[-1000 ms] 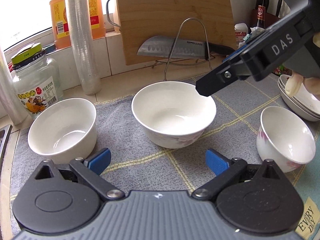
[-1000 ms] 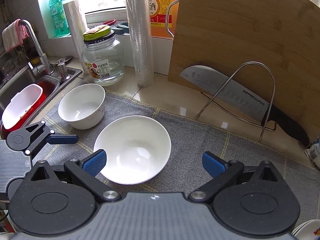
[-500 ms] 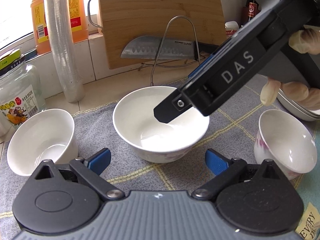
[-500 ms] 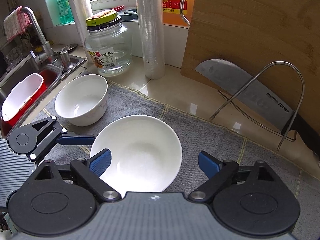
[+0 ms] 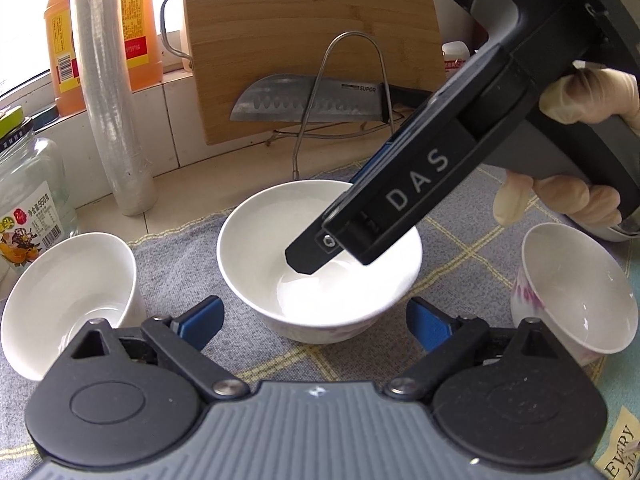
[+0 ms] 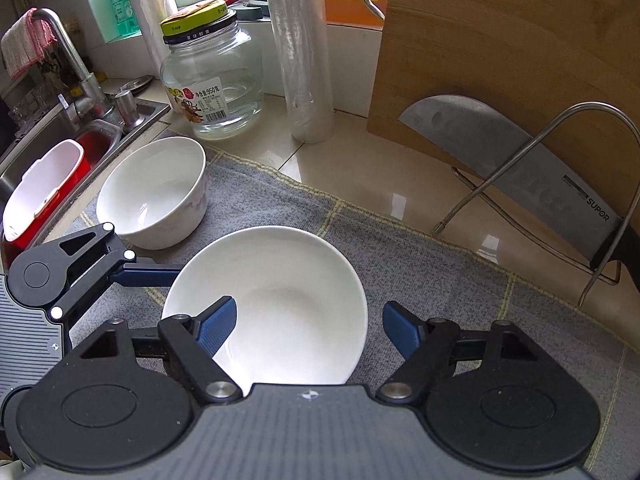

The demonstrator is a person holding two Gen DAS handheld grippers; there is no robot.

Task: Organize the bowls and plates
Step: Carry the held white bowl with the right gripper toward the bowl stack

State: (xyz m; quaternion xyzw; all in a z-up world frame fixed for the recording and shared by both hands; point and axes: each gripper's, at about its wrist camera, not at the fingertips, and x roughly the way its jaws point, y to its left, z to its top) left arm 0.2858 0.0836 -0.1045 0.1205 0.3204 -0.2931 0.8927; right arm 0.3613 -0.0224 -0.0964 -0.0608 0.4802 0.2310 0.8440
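The middle bowl (image 5: 320, 260) sits on the grey checked cloth (image 5: 472, 240) at the centre of the left wrist view. The right gripper (image 6: 308, 322) reaches into it from the upper right: one blue pad is inside the bowl, the other outside the rim on the right, and the wall stands between them with a gap on both sides. Its jaws have just been closing but grip nothing. A gloved hand (image 5: 560, 184) holds its handle at the right edge.

The left gripper (image 5: 314, 322), low in its own view, is partly open. Its jaws have also just been closing, and its pads straddle the near side of the same bowl without touching.

A second white bowl (image 5: 68, 300) stands at lower left on the cloth, just beside the left pad. A floral bowl (image 5: 576, 300) stands at lower right. Behind the cloth a bamboo cutting board (image 5: 312, 40) leans upright with a cleaver (image 5: 312, 100) and wire stand (image 5: 340, 92) in front of it. A roll of plastic wrap (image 5: 108, 92), an orange bottle (image 5: 140, 28) and a glass jar (image 5: 32, 196) crowd the upper left. In the right wrist view the sink (image 6: 24, 168) with a red tub (image 6: 44, 192) lies at the left edge.
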